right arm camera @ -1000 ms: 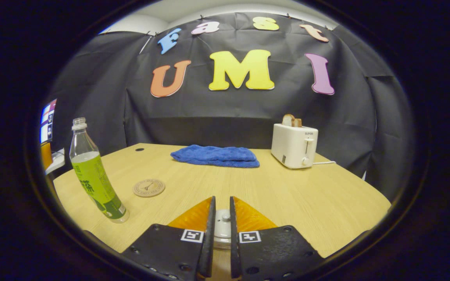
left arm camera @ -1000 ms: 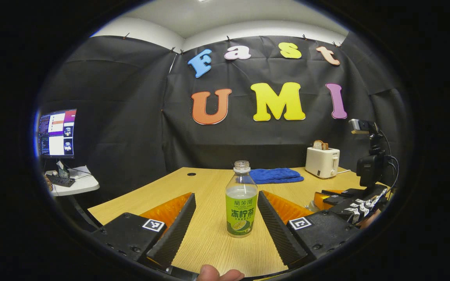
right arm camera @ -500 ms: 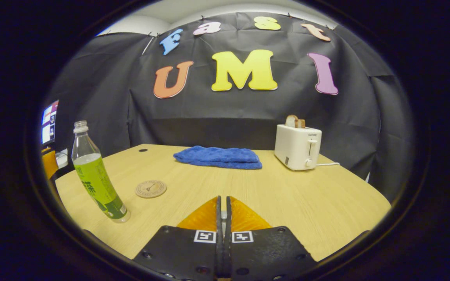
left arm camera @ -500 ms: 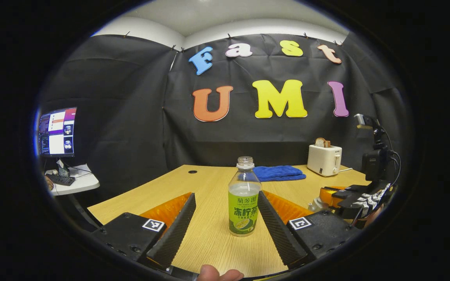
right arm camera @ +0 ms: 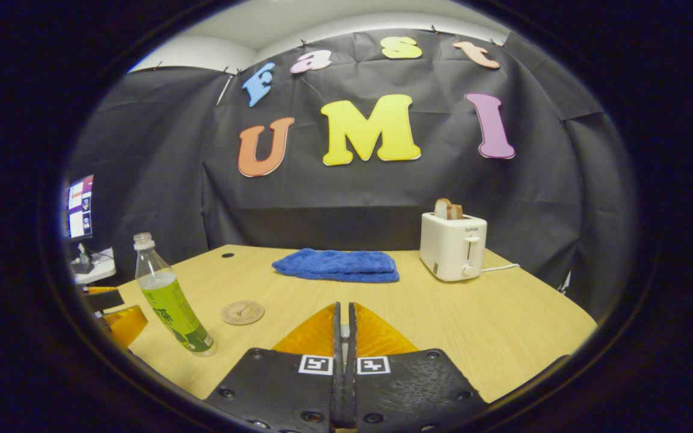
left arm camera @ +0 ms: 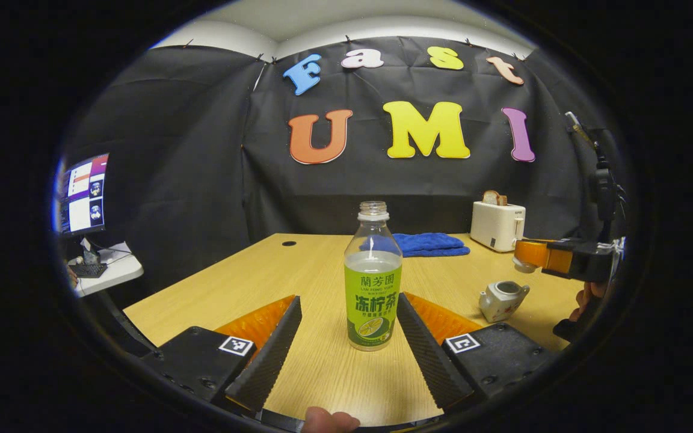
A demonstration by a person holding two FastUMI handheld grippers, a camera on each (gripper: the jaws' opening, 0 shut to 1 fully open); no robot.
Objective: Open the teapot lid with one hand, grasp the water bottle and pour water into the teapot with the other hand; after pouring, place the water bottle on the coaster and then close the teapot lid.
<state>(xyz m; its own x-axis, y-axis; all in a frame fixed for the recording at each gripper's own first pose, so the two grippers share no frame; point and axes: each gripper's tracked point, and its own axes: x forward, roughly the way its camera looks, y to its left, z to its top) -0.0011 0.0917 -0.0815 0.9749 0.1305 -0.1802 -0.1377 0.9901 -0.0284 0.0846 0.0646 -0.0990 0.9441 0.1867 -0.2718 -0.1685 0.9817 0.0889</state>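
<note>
Between the left tool's (left arm camera: 346,337) spread fingers (untouched), the water bottle (left arm camera: 373,282).

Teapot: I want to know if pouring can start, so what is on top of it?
Nothing: the teapot stands open on the table. Its inside is too small to judge.

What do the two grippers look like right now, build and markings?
Left gripper: black body blocks, each with a square black-and-white tag, and long wedge fingers with ribbed inner faces. Right gripper: the same black blocks and paired tags. Seen from the left gripper view, it carries a black camera mast with a cable.
</note>
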